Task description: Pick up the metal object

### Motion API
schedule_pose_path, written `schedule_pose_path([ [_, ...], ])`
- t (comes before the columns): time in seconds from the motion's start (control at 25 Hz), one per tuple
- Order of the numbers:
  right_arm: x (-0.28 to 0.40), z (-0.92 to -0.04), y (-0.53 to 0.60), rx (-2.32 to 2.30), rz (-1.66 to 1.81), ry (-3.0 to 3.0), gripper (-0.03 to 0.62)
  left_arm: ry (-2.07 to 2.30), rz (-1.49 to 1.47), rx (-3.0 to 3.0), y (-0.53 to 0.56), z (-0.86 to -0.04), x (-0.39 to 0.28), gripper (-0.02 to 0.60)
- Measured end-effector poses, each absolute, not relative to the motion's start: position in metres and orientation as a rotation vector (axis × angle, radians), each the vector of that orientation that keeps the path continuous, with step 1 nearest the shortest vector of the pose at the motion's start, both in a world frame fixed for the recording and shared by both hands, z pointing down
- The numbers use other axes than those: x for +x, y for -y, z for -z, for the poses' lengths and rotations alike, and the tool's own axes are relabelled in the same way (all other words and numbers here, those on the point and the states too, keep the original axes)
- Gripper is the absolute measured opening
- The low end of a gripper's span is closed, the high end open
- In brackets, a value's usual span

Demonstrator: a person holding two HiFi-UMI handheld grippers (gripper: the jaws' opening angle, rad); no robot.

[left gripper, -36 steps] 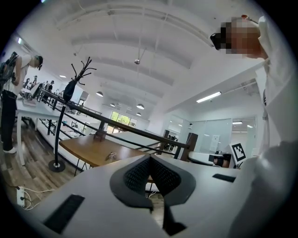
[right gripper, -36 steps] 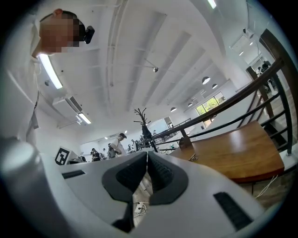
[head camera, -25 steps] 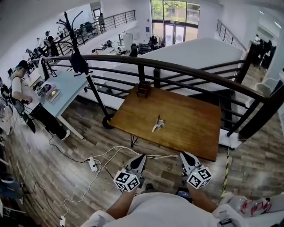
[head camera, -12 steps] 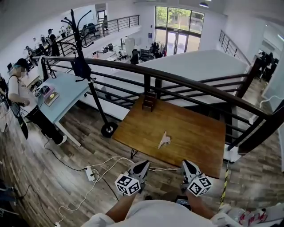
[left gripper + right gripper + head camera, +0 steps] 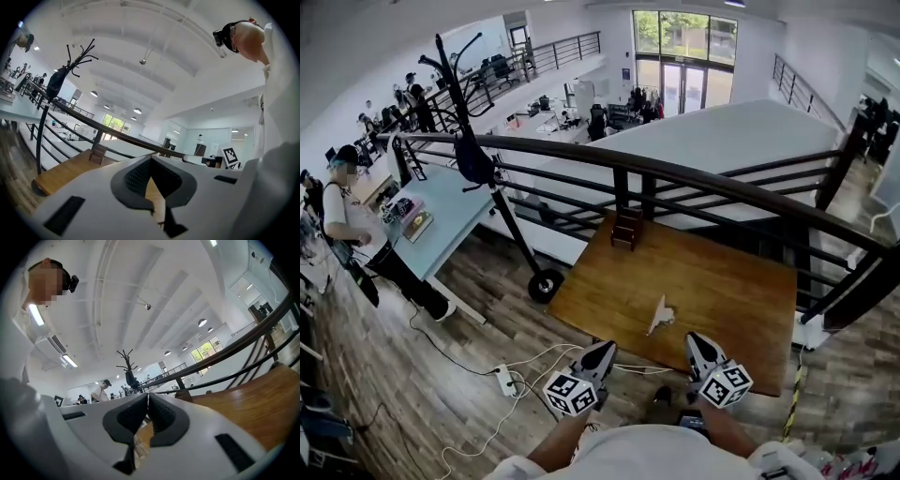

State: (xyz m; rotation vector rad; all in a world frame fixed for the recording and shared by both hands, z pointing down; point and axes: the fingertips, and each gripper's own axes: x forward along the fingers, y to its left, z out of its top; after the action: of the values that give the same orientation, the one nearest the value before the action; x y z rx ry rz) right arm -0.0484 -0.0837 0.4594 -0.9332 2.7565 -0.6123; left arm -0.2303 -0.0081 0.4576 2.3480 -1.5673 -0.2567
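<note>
Left tool (image 5: 602, 352) and right tool (image 5: 697, 341) low in the head view's centre, each with jaws pressed together tip to tip and gripping nothing, held off the wooden worktop (image 5: 731, 286), metal object (image 5: 661, 316) lying on it just above and between them, untouched

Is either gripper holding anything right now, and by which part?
Nothing is held. The left gripper and the right gripper have jaws together, empty; the small silvery metal object lies on the brown wooden table.
</note>
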Motion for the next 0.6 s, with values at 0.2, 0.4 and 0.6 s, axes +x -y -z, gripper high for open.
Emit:
schedule_pose_path([
  [0.2, -0.049, -0.453, 0.147, -0.909, 0.628, -2.721, 0.025, 1.588, 0.248, 2.332, 0.064, -0.445, -0.236, 0.012],
  [0.4, -0.039, -0.458, 0.207, -0.892, 0.688, -2.718, 0.025, 1.617, 0.264, 2.302, 0.121, -0.433, -0.238, 0.012],
  [0.6, -0.025, -0.475, 0.258, -0.844, 0.744, -2.729, 0.025, 1.675, 0.215, 2.246, 0.165, -0.445, -0.240, 0.012],
])
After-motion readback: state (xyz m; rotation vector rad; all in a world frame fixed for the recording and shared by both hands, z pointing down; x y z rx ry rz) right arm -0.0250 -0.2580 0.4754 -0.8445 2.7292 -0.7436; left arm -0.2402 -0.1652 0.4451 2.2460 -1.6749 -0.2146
